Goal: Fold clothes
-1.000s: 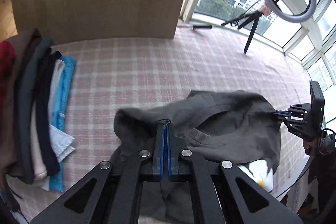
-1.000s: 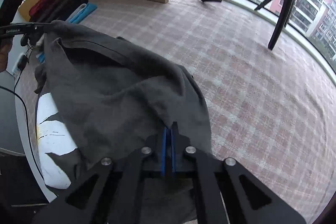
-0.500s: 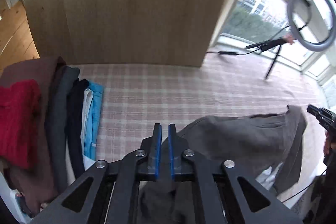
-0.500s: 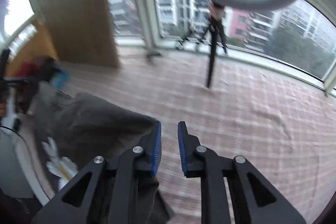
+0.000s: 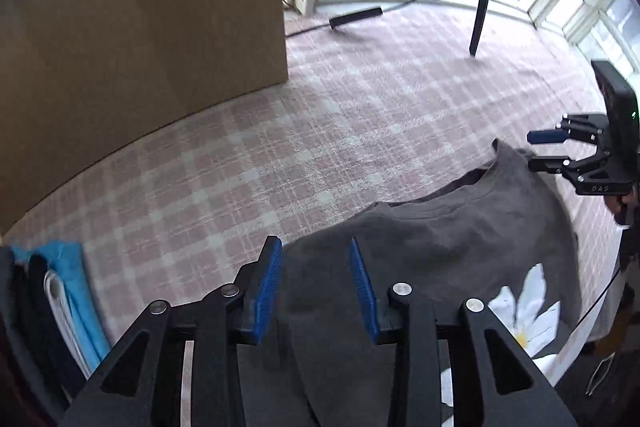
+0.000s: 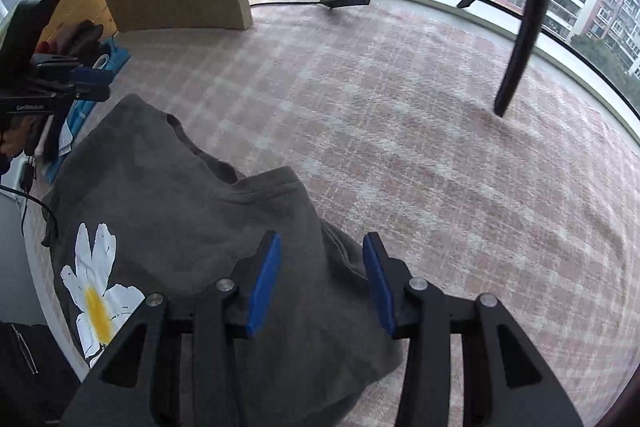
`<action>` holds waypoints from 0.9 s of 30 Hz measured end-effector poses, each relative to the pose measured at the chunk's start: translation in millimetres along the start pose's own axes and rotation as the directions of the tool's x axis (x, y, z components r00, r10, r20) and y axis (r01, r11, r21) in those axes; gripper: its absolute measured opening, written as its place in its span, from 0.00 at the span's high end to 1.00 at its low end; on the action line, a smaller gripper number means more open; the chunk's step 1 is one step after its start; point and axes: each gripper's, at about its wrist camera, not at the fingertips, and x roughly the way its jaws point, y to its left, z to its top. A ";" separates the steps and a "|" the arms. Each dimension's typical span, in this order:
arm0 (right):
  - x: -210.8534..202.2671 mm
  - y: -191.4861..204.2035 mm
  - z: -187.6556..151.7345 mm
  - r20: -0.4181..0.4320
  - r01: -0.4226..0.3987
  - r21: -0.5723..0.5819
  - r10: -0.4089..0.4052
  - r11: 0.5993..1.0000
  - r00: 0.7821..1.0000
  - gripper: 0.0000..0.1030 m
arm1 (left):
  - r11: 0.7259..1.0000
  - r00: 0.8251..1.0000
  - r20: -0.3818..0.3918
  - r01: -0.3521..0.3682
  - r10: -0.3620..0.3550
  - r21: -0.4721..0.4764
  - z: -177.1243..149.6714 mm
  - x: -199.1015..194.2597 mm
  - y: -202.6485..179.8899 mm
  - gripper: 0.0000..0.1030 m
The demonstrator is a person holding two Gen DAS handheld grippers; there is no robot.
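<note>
A pink checked cloth (image 5: 320, 115) covers the surface below a wooden panel (image 5: 132, 15) and bright windows; in the left wrist view the left gripper (image 5: 316, 283), pinched shut on grey fabric a second ago, has just been opening and now stands parted with nothing pressed between its blue pads; the grey sweatshirt (image 5: 432, 251) lies lower right, flatter than before, collar toward the upper right, white daisy print at the right edge; folded clothes (image 5: 68, 303) sit lower left. In the right wrist view the right gripper (image 6: 320, 283) has likewise just been opening and is released; the sweatshirt (image 6: 168, 211) spreads across the lower left, no longer lifted, daisy at lower left, a tripod leg (image 6: 520, 39) upper right.
</note>
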 end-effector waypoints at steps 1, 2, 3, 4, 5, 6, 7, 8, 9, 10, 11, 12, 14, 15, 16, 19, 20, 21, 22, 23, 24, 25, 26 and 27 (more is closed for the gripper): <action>5.4 1.3 1.8 -0.007 -0.008 -0.015 0.007 1.000 1.000 0.55 | 1.000 1.000 -0.014 0.003 -0.003 0.022 1.2 5.7 -1.3 0.67; 10.8 2.6 3.7 -0.014 -0.015 -0.029 0.015 0.999 1.000 0.54 | 0.999 1.000 -0.027 0.009 -0.008 0.042 1.9 10.9 -2.9 0.66; 14.4 4.2 5.7 -0.017 -0.021 -0.043 0.020 0.999 1.000 0.54 | 0.998 0.999 -0.037 0.022 -0.019 0.061 1.5 14.9 -5.7 0.66; 17.4 6.0 7.8 -0.018 -0.027 -0.055 0.026 0.998 1.000 0.54 | 0.996 0.998 -0.047 0.035 -0.031 0.079 1.2 18.9 -8.4 0.66; 18.9 8.0 9.7 -0.009 -0.034 -0.062 0.034 0.997 0.999 0.54 | 0.994 0.998 -0.055 0.048 -0.043 0.096 0.6 22.3 -11.1 0.66; 19.9 10.1 11.4 0.004 -0.042 -0.067 0.043 0.997 0.999 0.54 | 0.992 0.997 -0.057 0.056 -0.050 0.111 -0.5 24.6 -13.9 0.66; 21.2 11.9 13.4 0.016 -0.050 -0.070 0.051 0.996 0.999 0.54 | 0.992 0.997 -0.060 0.045 -0.038 0.122 -1.1 27.7 -16.5 0.66; 22.7 13.5 15.4 0.027 -0.057 -0.073 0.059 0.996 0.998 0.54 | 0.991 0.998 -0.062 0.035 -0.026 0.133 -1.7 30.7 -19.1 0.67; 25.0 15.9 17.4 0.030 -0.074 -0.074 0.076 0.994 0.997 0.57 | 0.989 0.998 -0.065 0.024 -0.015 0.144 -2.7 33.8 -21.7 0.73; 27.4 18.7 18.7 0.026 -0.093 -0.076 0.095 0.993 0.995 0.74 | 0.988 0.998 -0.067 0.017 -0.007 0.156 -4.9 36.3 -24.5 0.82; 28.5 21.5 19.0 0.021 -0.099 -0.076 0.101 0.992 0.995 0.84 | 0.987 0.997 -0.071 0.015 -0.003 0.162 -7.4 37.3 -27.3 1.00; 29.3 24.4 19.0 0.017 -0.100 -0.076 0.102 0.992 0.995 0.87 | 0.986 0.998 -0.069 0.011 0.001 0.169 -10.8 36.8 -30.2 1.00; 18.7 31.7 13.1 0.047 -0.095 -0.088 0.100 0.992 0.994 0.92 | 0.983 0.999 -0.043 -0.003 0.011 0.186 -21.8 28.6 -36.0 1.00; 10.6 34.9 8.8 0.067 -0.095 -0.093 0.102 0.991 0.993 0.92 | 0.981 0.999 -0.030 -0.004 0.010 0.193 -28.0 23.8 -38.9 1.00; 2.1 37.9 4.0 0.086 -0.097 -0.089 0.105 0.991 0.991 0.92 | 0.980 1.000 -0.023 0.006 -0.002 0.198 -36.2 17.7 -41.9 1.00; -16.0 45.9 -14.0 0.101 -0.114 -0.095 0.123 0.989 0.987 0.93 | 0.974 0.999 -0.029 0.039 -0.034 0.223 -61.5 3.6 -49.4 1.00; -21.8 48.5 -20.1 0.105 -0.120 -0.097 0.130 0.988 0.986 0.93 | 0.972 0.998 -0.038 0.047 -0.040 0.231 -68.5 0.8 -51.3 1.00; -22.5 53.0 -24.8 0.099 -0.110 -0.113 0.122 0.987 0.988 0.93 | 0.970 0.998 -0.042 0.047 -0.038 0.237 -72.3 -2.5 -53.2 1.00; -21.5 58.2 -29.0 0.090 -0.096 -0.133 0.109 0.986 0.990 0.93 | 0.968 0.999 -0.037 0.046 -0.038 0.246 -73.5 -6.0 -54.6 0.99; -20.5 63.3 -33.3 0.081 -0.082 -0.153 0.095 0.985 0.992 0.93 | 0.965 0.999 -0.020 0.030 -0.025 0.262 -72.8 -10.0 -55.4 0.95; -19.5 68.4 -37.5 0.073 -0.068 -0.173 0.082 0.982 0.994 0.93 | 0.961 1.000 0.008 -0.010 0.008 0.275 -68.8 -12.9 -56.9 0.94; -17.4 69.9 -37.8 0.074 -0.048 -0.180 0.062 0.983 0.995 0.93 | 0.959 0.999 0.030 -0.042 0.035 0.281 -64.0 -15.1 -57.4 0.92; -14.8 70.0 -36.7 0.078 -0.026 -0.181 0.041 0.983 0.996 0.93 | 0.961 0.998 0.038 -0.055 0.047 0.272 -57.1 -15.3 -55.3 0.88; -13.8 67.5 -33.8 0.092 -0.001 -0.169 0.016 0.986 0.996 0.93 | 0.963 0.997 0.045 -0.066 0.056 0.260 -50.1 -15.2 -52.6 0.86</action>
